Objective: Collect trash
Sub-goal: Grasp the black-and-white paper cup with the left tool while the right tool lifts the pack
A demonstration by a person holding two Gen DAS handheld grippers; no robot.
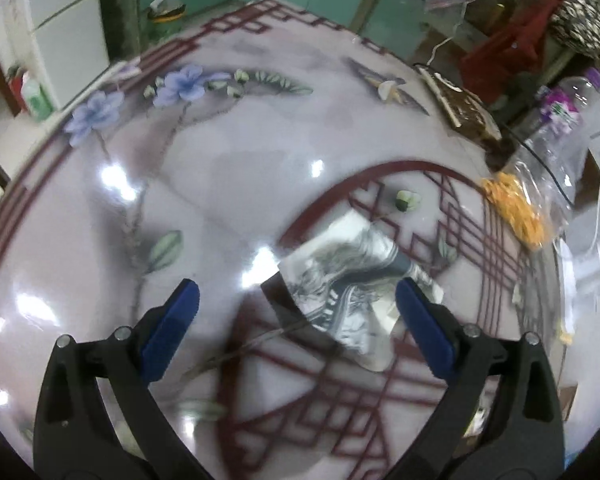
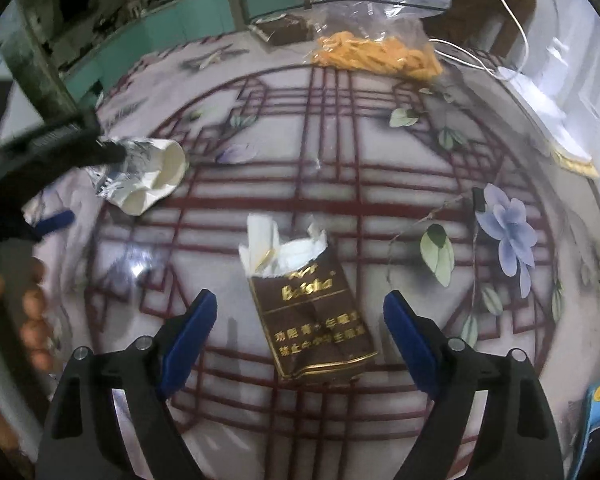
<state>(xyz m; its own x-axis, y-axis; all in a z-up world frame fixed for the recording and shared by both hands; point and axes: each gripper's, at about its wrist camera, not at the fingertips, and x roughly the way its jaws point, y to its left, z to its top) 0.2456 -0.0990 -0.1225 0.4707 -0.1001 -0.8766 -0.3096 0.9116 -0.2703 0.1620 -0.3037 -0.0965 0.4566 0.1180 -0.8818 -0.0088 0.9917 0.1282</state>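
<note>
Overhead, both grippers gape: left gripper [image 1: 296, 300] above crushed cup [image 1: 352, 280], right gripper [image 2: 300, 312] above cigarette pack [image 2: 312, 312].

Left wrist view: looks down and forward along its fingers [image 1: 188, 300], close over the table [image 1: 260, 132]; cup [image 1: 352, 284] at lower centre.
Right wrist view: close over the same table [image 2: 380, 200], pack [image 2: 312, 316] at centre.
Shared: cup [image 2: 144, 176] at left; snack bag [image 1: 516, 208] [image 2: 376, 54]; left gripper [image 2: 80, 184] at left edge.
</note>
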